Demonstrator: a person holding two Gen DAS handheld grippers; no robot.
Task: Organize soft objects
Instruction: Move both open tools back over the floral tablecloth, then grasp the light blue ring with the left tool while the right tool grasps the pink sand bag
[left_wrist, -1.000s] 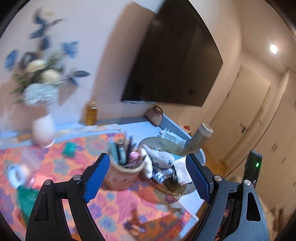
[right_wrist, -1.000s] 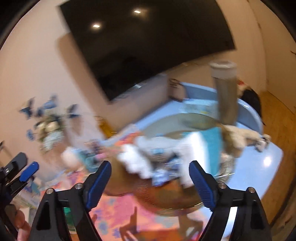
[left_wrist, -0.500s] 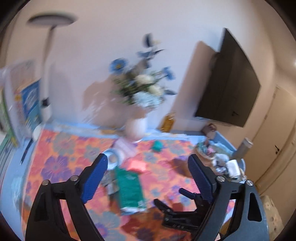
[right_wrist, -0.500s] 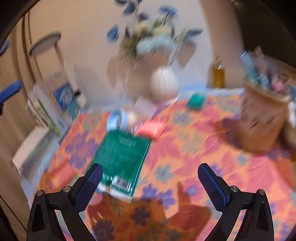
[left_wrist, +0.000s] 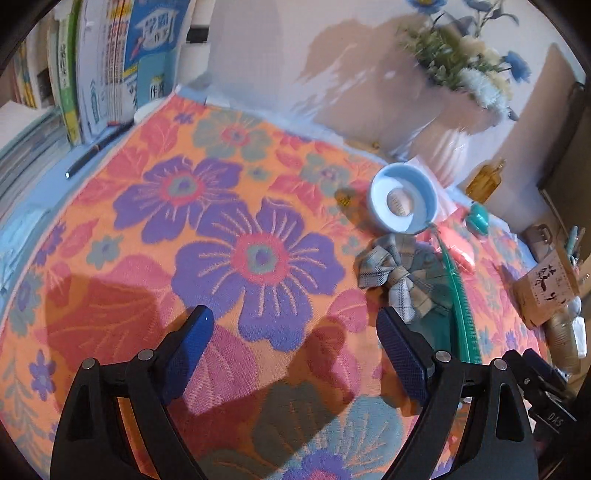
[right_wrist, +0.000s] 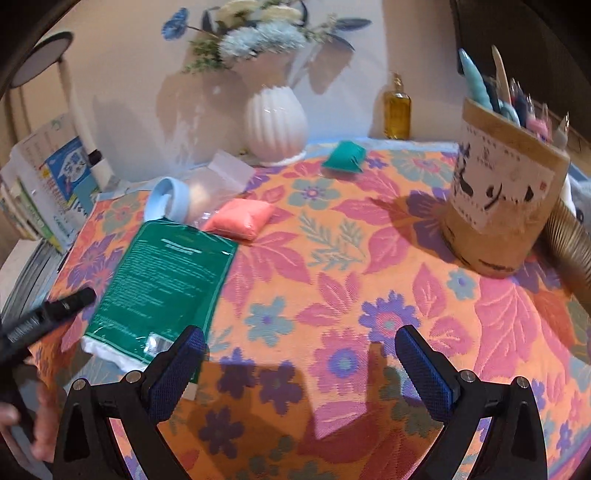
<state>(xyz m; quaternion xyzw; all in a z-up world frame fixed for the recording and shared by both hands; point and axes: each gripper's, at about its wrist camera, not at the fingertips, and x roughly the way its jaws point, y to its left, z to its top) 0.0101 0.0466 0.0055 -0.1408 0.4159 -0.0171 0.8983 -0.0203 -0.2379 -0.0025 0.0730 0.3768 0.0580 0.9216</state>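
Observation:
On the floral tablecloth lie a green soft package, a pink soft pouch and a small teal pouch. In the left wrist view a checked grey cloth bow lies on the green package's near side, below a pale blue tape roll; the pink pouch and teal pouch lie beyond. My left gripper is open and empty, left of the bow. My right gripper is open and empty, right of the green package's near end.
A white vase with flowers, an amber bottle and a brown pen holder stand at the back and right. Books and a pen are at the left edge. A clear plastic bag lies by the tape roll.
Both grippers have swung left from the basket end of the table and dropped lower over the cloth. The bow and green package are now close. Both stay open.

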